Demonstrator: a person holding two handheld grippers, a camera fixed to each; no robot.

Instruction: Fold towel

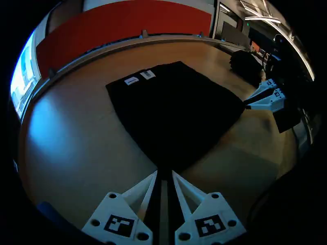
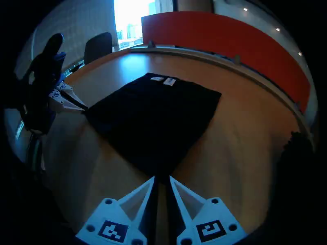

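A black towel (image 1: 175, 110) lies flat on the wooden worktop (image 1: 73, 134), with two white tags (image 1: 139, 77) at its far edge. The left gripper (image 1: 164, 173) has its fingers (image 1: 141, 192) drawn almost together on one near corner. The right gripper (image 2: 162, 179) seems to pinch the neighbouring corner the same way, though the dark cloth blurs the contact.

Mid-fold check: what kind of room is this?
Likely an office meeting room: a big wooden table under the towel, a red partition along its edge, a chair by a bright window.
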